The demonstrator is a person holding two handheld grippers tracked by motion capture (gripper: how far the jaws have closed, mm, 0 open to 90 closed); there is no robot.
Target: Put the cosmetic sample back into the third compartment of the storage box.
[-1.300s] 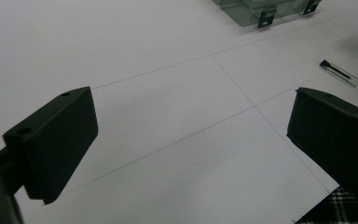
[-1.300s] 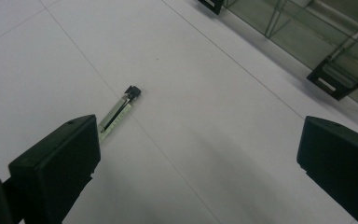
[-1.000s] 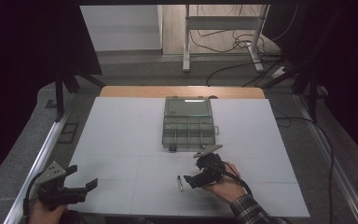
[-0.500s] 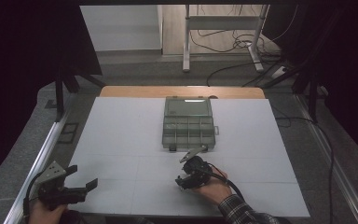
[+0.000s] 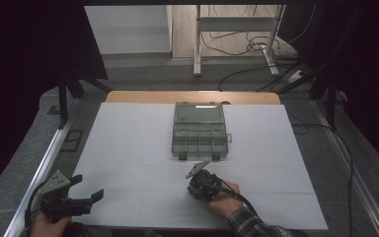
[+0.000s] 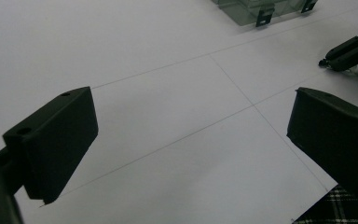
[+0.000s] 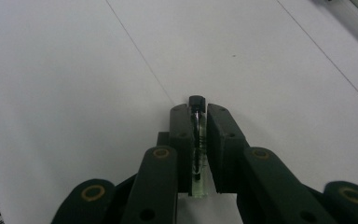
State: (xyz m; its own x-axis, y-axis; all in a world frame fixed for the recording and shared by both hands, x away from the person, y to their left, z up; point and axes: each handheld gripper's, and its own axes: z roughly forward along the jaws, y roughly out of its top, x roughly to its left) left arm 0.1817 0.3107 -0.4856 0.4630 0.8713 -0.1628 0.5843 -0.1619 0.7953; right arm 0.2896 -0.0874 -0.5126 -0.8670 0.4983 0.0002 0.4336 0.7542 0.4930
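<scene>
A small vial (clear, black-capped) is clamped between the just-closed jaws of the right gripper, low over the table, near the closed box, its likely destination. The left gripper is held released, well apart, keeping the area free.

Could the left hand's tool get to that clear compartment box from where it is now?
Probably yes. The left tool is open and holds nothing, and only bare white table lies between it and the compartment box; it would need a long stretch forward.
</scene>
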